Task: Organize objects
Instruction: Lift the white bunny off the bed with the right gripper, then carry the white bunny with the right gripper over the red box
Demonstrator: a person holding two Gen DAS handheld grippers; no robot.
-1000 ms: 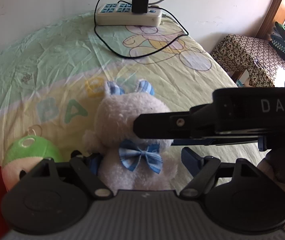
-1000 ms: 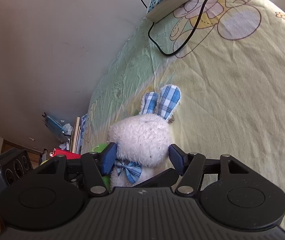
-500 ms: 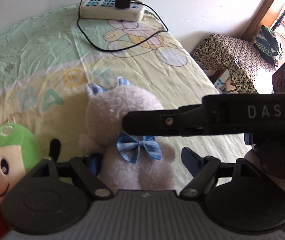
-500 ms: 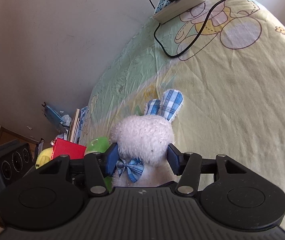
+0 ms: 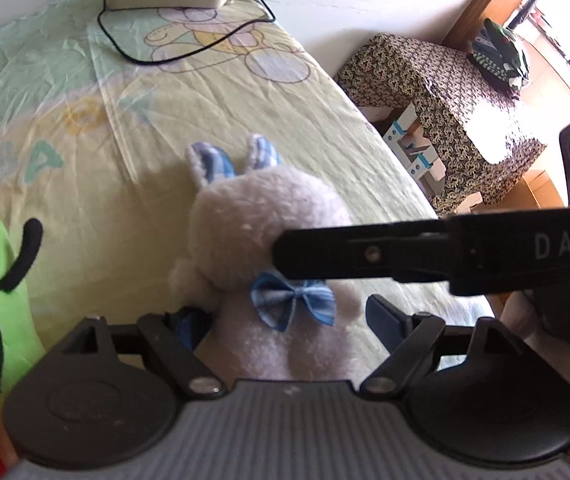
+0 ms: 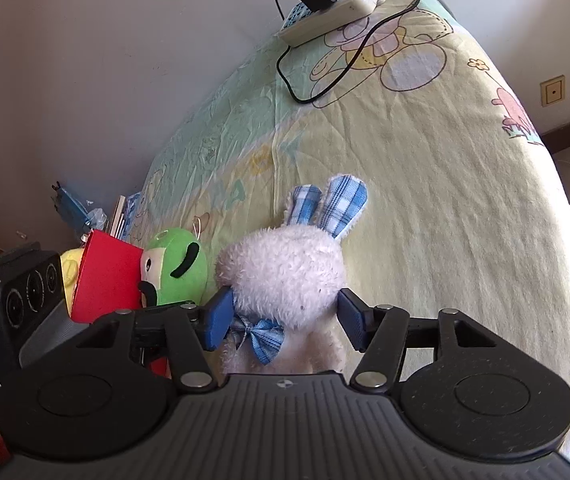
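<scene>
Pale yellow-green cartoon bedsheet covers a bed set against a grey-white wall, and every toy lies on it.

Going left to right in the right wrist view: a red box stands at about 9 o'clock with a yellow soft toy showing behind it; whether that toy sits inside the box cannot be told. Just right of the box, touching it, lies a green plush head with black brows and moustache. Next comes the white plush bunny, lying on its back, its long axis running from 6 o'clock up toward 12, plaid blue ears at the far end pointing to roughly 1 o'clock, and a blue bow tie at the neck. At 12 o'clock, far up the bed, a white power strip carries a black charger, its cord looping over the sheet.

The right gripper has its blue pads either side of the bunny's head; its jaws have just been opening, and the pads sit at the fur without visibly squeezing it. In the left wrist view the left gripper straddles the bunny's body below the bow tie; its jaws have just been opening too, with a clear gap at the right pad. At 2 o'clock there, beyond the bed edge, stands a stool under patterned cloth.
</scene>
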